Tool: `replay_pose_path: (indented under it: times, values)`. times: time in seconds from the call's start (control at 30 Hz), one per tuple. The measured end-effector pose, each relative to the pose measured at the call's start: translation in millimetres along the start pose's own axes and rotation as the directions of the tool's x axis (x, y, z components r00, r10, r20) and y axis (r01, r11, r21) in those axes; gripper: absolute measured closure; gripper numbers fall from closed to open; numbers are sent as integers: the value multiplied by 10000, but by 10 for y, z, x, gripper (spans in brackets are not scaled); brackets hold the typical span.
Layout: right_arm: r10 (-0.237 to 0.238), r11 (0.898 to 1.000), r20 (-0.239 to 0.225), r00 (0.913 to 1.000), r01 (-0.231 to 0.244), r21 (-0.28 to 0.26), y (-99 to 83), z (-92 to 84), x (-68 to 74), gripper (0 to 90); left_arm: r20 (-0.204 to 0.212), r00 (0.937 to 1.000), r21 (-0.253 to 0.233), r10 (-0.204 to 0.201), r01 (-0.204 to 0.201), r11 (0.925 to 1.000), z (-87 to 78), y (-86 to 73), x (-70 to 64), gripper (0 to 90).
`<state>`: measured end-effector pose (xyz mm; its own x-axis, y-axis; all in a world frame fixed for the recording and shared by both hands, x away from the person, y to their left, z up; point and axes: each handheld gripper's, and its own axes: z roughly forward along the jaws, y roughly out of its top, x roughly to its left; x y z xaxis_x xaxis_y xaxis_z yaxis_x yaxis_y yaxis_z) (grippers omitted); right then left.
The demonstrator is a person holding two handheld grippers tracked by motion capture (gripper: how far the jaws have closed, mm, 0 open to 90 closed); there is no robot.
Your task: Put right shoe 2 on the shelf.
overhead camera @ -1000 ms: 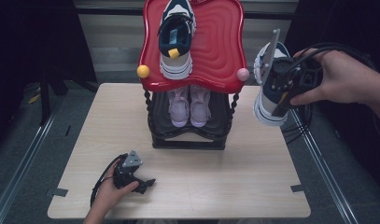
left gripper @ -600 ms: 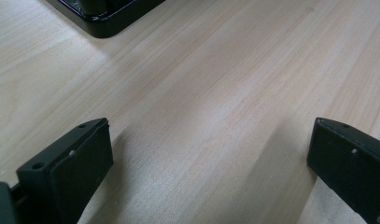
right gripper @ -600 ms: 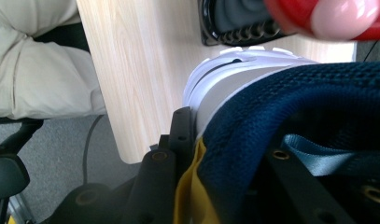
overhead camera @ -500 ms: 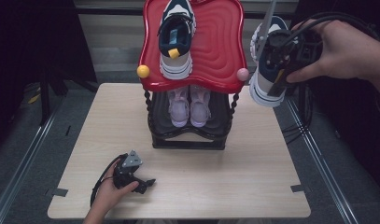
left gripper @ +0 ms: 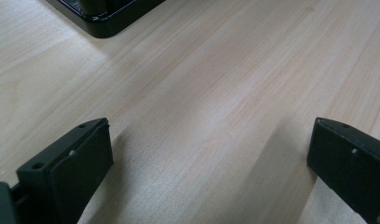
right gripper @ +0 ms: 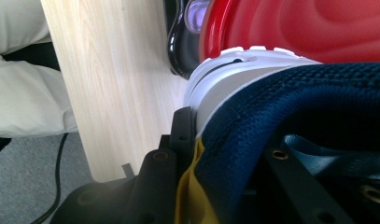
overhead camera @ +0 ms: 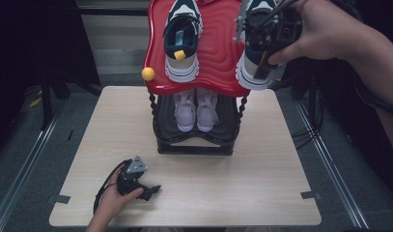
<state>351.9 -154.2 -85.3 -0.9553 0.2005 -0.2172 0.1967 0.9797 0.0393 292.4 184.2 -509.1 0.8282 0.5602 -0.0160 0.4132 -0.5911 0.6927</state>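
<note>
Navy-and-white sneaker (overhead camera: 254, 53), clenched in the right tongs (overhead camera: 267, 41), hangs toe-forward over the red shelf's (overhead camera: 218, 48) right edge; left tongs (overhead camera: 145, 189) gape idle.

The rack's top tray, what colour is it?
Red top tray, best seen in the high view.

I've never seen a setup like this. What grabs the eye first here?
Probably the glossy red wavy top shelf of a black shoe rack at the table's far side, with a navy and white sneaker on its left half. At its right edge, a hand holds the right tool clamped on a matching second sneaker above the shelf. Below, a pale pink pair sits on the lower tier, and the left tool rests open on the wooden table.
</note>
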Motion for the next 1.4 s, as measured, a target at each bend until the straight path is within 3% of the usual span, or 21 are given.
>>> replay_pose_path:
  times: [0.27, 0.73, 1.4]
  values:
    - [-251, 9996, 169, 9995, 250, 88, 271, 55, -75, 748, 4, 10000, 1, -1, 1, 10000, 0, 0, -1, 0]
    - [-638, 9979, 478, 9968, 632, 133, 579, 125, -210, 750, 7, 10000, -1, -4, 4, 10000, 1, 0, 0, 0]
    - [-798, 9964, 492, 9956, 783, 321, 761, 341, -333, 746, 7, 10000, -1, -8, 8, 10000, 1, 0, -1, 0]
